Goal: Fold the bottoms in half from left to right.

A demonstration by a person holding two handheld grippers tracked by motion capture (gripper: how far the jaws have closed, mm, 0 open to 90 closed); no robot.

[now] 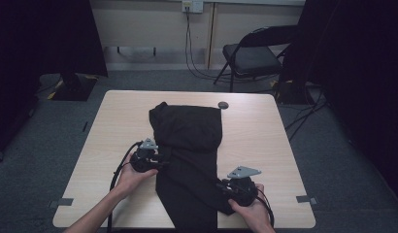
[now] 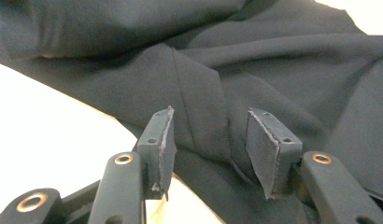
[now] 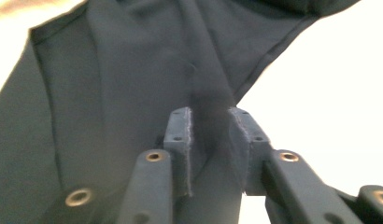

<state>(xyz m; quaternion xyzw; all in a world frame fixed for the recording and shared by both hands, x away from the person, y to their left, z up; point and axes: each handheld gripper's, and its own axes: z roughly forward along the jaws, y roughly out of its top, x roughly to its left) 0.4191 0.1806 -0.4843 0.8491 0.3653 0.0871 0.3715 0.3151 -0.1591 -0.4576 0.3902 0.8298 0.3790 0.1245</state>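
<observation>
We hold a gripper in each hand over a black garment [image 1: 190, 145], a pair of dark trousers as far as we can tell, which lies lengthwise down the middle of the light wooden tabletop [image 1: 265, 141] and reaches from near the far edge to the near one. Our left gripper [image 1: 160, 158] sits at the garment's left edge, about halfway down its length. In the left gripper view its fingers [image 2: 160, 140] stand well apart, released, with a raised fold of the cloth [image 2: 199, 116] lying in the gap between them; the pads are not pressing on it. Our right gripper [image 1: 225, 187] is at the garment's lower right edge, close to the near side of the tabletop. In the right gripper view its fingers [image 3: 179, 140] are drawn close together and clenched on a bunched ridge of the fabric [image 3: 133, 70], which runs up from between the pads. A small dark round object [image 1: 223, 105] lies on the tabletop just beside the garment's far right corner.
</observation>
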